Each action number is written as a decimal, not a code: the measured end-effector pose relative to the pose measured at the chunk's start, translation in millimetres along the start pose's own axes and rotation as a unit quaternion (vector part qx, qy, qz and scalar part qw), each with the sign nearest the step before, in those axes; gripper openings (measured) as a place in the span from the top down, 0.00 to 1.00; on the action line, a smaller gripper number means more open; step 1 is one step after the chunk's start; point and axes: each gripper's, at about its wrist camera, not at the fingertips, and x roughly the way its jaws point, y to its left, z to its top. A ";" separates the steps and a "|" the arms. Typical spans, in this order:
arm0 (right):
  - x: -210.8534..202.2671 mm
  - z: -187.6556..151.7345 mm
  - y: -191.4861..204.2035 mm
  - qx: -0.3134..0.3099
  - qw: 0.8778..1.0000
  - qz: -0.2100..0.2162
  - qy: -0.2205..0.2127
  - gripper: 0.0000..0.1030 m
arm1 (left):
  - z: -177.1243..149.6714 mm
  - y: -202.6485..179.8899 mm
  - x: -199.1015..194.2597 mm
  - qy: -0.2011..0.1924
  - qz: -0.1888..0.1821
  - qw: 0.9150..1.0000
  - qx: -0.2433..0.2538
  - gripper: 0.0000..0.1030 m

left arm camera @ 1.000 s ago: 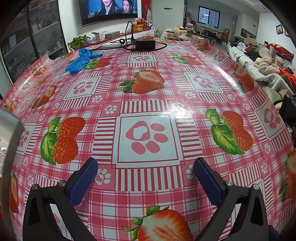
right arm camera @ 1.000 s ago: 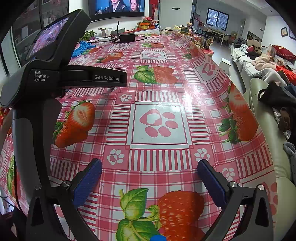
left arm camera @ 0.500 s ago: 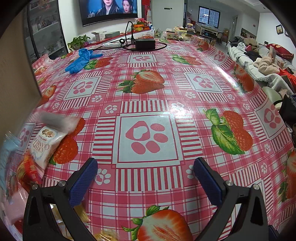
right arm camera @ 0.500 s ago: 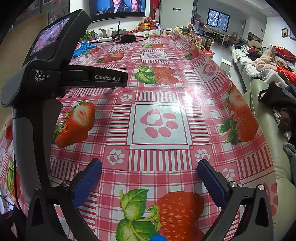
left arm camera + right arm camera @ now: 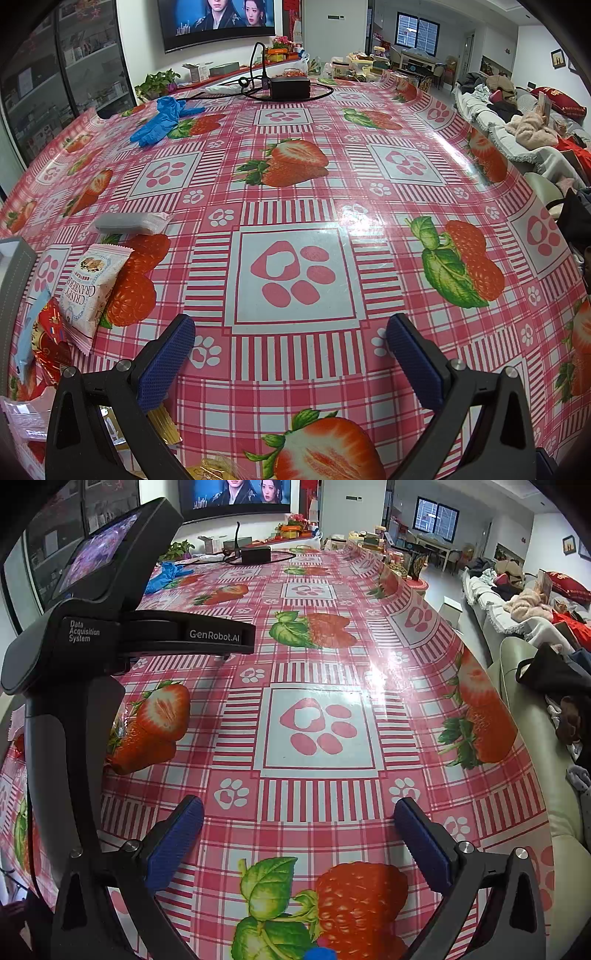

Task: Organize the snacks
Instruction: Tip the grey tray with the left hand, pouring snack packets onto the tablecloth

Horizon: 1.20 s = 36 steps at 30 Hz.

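Snack packets lie on the strawberry tablecloth at the left of the left wrist view: a white and pink "Crispy Cranberry" packet (image 5: 92, 286), a grey packet (image 5: 127, 223) behind it, a red packet (image 5: 50, 334) and gold wrappers (image 5: 164, 424) near the left finger. My left gripper (image 5: 290, 363) is open and empty, just right of the pile. My right gripper (image 5: 299, 843) is open and empty over bare cloth. The left gripper's body (image 5: 74, 657) fills the left of the right wrist view and hides most of the snacks.
A grey box edge (image 5: 13, 273) stands at the far left. Blue gloves (image 5: 159, 120) and a black power adapter with cable (image 5: 290, 88) lie at the table's far end. A sofa with clothes (image 5: 535, 657) runs along the right table edge.
Snack packets have landed on the table at the left, where there were none a second ago, and a grey box edge now shows. Both grippers have stayed still and open.
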 end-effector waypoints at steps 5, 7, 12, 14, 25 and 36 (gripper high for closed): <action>1.4 1.0 -0.1 0.002 1.000 0.001 0.005 0.00 | 0.0 0.2 -0.1 0.000 0.000 1.000 0.000 0.00; 2.1 2.2 -0.2 0.002 1.000 0.001 0.010 0.00 | -0.2 0.2 -0.9 0.000 0.000 1.000 0.000 0.00; 4.9 5.4 -0.3 0.004 1.000 0.001 0.024 0.00 | -0.5 0.1 -0.8 0.000 0.000 1.000 0.000 0.00; 6.1 6.3 -0.6 0.004 1.000 0.002 0.029 0.00 | -1.0 0.3 -1.9 0.000 0.000 1.000 0.000 0.00; 9.7 8.6 -0.4 0.008 0.999 0.002 0.034 0.00 | 3.6 -0.8 1.5 0.041 -0.014 0.999 0.020 0.00; 7.1 5.3 -1.3 0.008 1.000 0.004 0.024 0.00 | 5.0 61.2 -93.4 -0.007 -0.097 0.995 0.002 0.00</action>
